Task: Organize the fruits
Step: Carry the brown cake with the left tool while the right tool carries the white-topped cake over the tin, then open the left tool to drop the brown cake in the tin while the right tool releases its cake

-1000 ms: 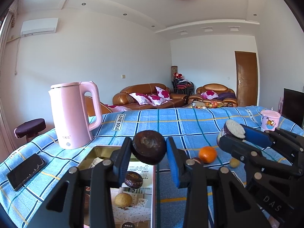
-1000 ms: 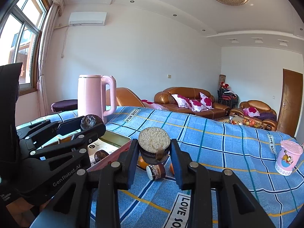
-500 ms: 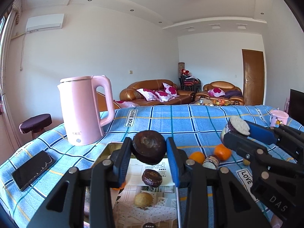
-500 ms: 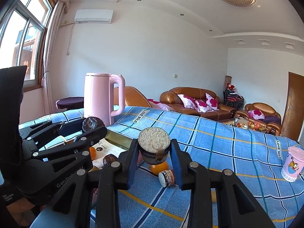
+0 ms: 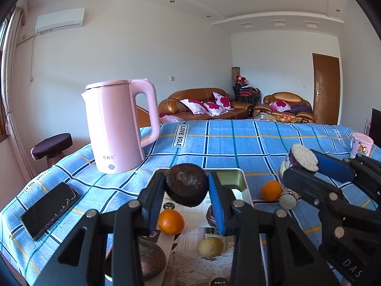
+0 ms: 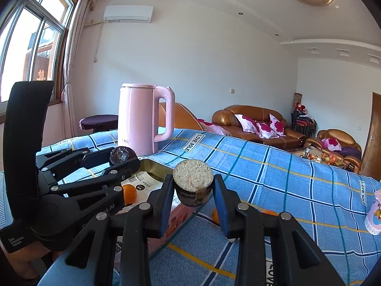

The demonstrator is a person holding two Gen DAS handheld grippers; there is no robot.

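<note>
We find the left hand-held gripper (image 5: 187, 190) clamped on a dark brown round fruit (image 5: 187, 187), and the right hand-held gripper (image 6: 193, 191) clamped on a dark fruit with a pale cut face (image 6: 193, 183); neither grip has altered over the last second. What has changed is position: both have travelled left toward the pink kettle (image 5: 119, 126), and the open tin box (image 5: 234, 178) now lies directly under and beyond the left gripper, where a second ago it sat lower and to the left in that view. The box holds an orange (image 5: 171, 221), a yellowish fruit (image 5: 210, 246) and further dark fruits. On the tabletop (image 5: 238, 143) right of the box, another orange (image 5: 271, 190) and a cut dark fruit (image 5: 288, 199) remain loose. We judge the brown fruit is about ready to be lowered and released into the box, with the right gripper's fruit to follow. A phone (image 5: 48, 209) lies at the near left, clear of the work.
</note>
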